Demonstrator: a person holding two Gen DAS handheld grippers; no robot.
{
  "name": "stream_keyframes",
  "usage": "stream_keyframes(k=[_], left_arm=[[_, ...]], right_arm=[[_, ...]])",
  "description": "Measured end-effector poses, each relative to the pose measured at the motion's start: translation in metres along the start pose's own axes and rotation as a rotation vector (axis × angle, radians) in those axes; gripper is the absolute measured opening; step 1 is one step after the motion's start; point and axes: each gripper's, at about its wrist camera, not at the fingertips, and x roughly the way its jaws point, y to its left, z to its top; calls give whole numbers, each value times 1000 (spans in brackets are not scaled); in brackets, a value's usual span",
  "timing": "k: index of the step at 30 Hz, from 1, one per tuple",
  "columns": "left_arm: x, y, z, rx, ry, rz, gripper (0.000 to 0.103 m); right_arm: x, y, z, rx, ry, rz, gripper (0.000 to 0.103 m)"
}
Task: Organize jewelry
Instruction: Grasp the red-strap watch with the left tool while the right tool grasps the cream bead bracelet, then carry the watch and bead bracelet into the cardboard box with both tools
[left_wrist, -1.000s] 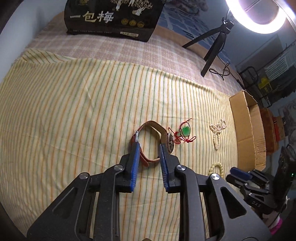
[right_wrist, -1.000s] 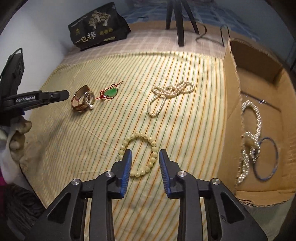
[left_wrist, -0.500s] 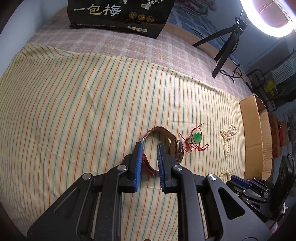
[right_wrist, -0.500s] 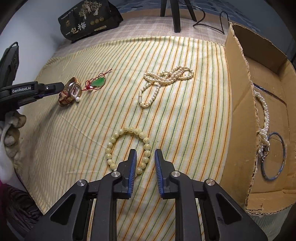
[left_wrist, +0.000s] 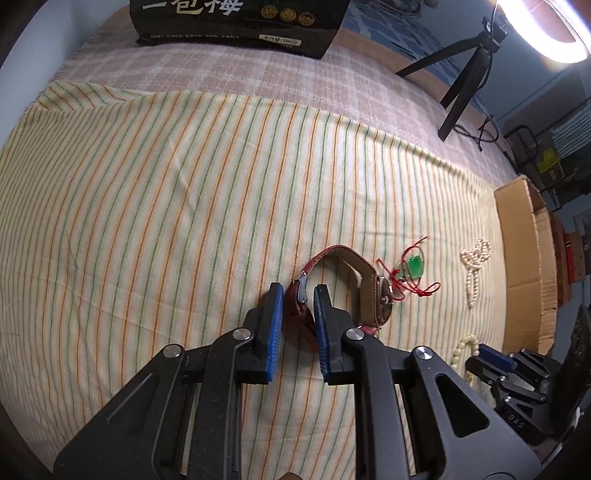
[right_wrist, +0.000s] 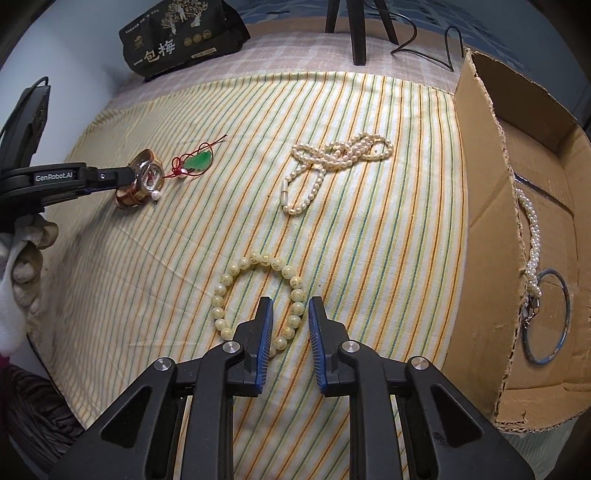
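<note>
We've got the left gripper (left_wrist: 298, 293) low on the striped cloth (left_wrist: 147, 203), its 2 blue pads narrowed around the red strap of the watch (left_wrist: 354, 284), though we can't tell if they're actually squeezing it yet; there's a sliver of gap on the left pad. The watch sits on its side, and just beside it at 3 o'clock is the green pendant on red cord (left_wrist: 415, 266), with the pearl necklace (left_wrist: 476, 264) further out the same way. Our right gripper (right_wrist: 291, 308) is partly spread, straddling the near-right arc of the yellow bead bracelet (right_wrist: 258, 295), beads sitting between the pads without a clear pinch. At 3 o'clock from there the cardboard box (right_wrist: 484, 236) already holds a pearl strand (right_wrist: 532, 236) and a metal ring (right_wrist: 548, 317).
</note>
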Motion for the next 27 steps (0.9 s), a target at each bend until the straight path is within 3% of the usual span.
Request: stream_keyframes(k=[6,9,14,27], left_arm=[[4,-6,-1,34,-21,32,10],[1,-7,-2,48,-36,40,8],[-10,-6,-4,56,-70,44,8],[-70,-21,-13,70,-189,-49,8]], right_arm=[[7,-3,2,7,6,9,18],[7,-3,2,4,-4,-9,7],[1,-10,0,26,-28,15,6],[-63,-1,-9,-6,-191,15,6]])
